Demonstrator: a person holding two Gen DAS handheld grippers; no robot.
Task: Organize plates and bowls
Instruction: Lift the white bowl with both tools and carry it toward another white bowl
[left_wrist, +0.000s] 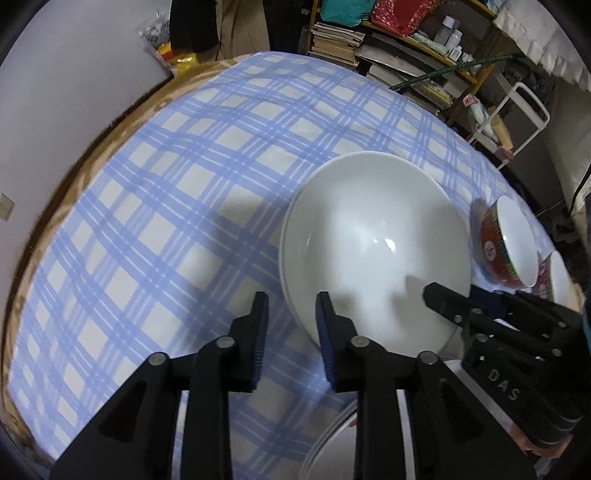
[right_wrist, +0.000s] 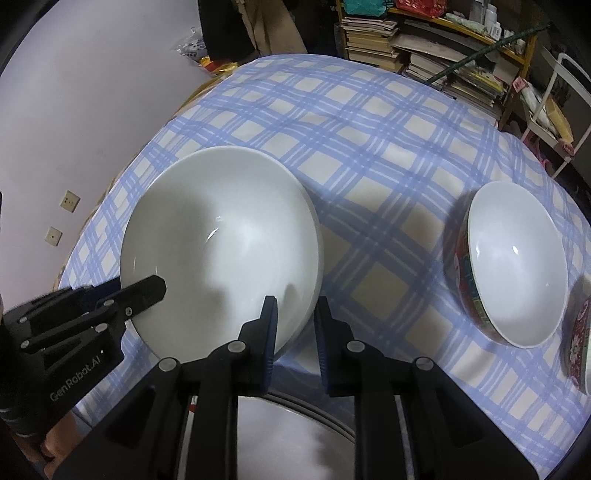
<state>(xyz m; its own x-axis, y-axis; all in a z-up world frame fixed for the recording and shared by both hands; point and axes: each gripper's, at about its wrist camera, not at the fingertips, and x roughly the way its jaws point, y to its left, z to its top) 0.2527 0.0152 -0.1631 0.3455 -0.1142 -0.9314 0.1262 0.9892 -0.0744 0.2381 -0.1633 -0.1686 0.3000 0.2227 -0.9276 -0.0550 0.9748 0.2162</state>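
With my left gripper (left_wrist: 291, 332) and right gripper (right_wrist: 295, 325) both apart astride opposite rims of the white bowl (left_wrist: 369, 240), I judged even, simultaneous pinching best.

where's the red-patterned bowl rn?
Red-patterned bowl sits upright on the checked tablecloth, right side of the right wrist view, apart from the big white bowl to its left.

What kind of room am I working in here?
Probably a lived-in home, with a dining table in a cluttered storage corner. A blue checked tablecloth covers the table, shelves behind are stacked with books and bottles, and a white bowl sits out for sorting.
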